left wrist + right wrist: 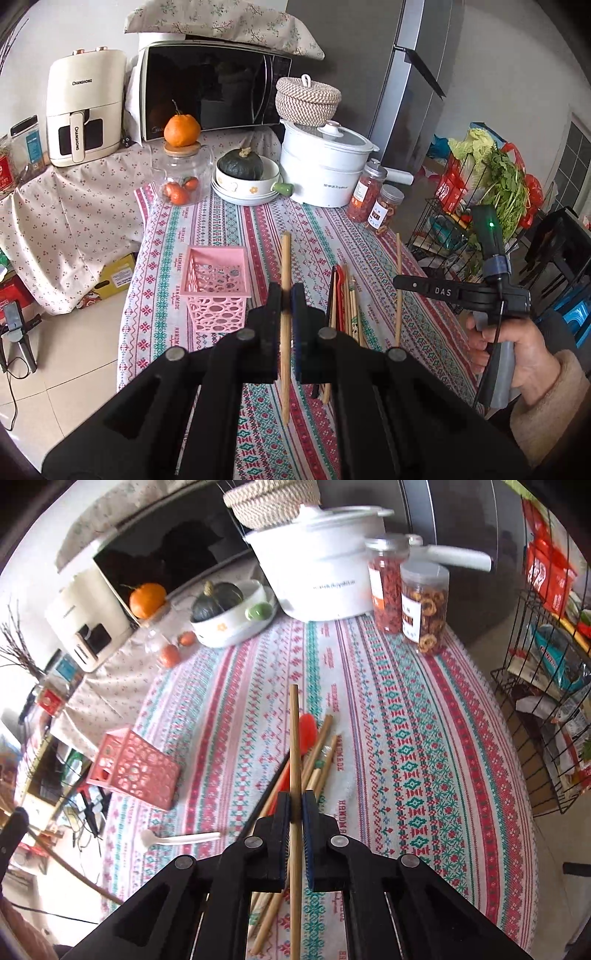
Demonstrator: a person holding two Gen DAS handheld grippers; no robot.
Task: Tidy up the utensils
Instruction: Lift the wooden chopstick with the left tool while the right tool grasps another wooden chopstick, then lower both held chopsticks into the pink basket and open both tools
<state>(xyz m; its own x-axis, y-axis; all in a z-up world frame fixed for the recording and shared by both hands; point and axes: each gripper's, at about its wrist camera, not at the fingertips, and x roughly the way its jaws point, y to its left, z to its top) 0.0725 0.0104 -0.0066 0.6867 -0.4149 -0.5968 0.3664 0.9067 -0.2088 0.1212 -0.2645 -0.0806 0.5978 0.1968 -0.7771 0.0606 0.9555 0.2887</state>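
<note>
My left gripper [286, 295] is shut on a single bamboo chopstick [285, 258], held upright above the patterned tablecloth [229, 229]. A pink perforated basket [218, 284] stands just to its left. To its right lies a pile of utensils [345, 306]. Further right a hand [517, 350] holds my right gripper [399, 284]. In the right wrist view my right gripper [294, 805] is shut on another bamboo chopstick [294, 731], lifted above the pile of chopsticks [321, 753] and a red spoon [308, 727]. A white spoon [177, 838] lies near the pink basket [136, 764].
At the table's far end stand a white pot [325, 166], two snack jars [373, 199], a bowl with a green squash [243, 173] and a glass jar [183, 177] topped by an orange. A wire rack [480, 206] with vegetables stands beyond the right table edge.
</note>
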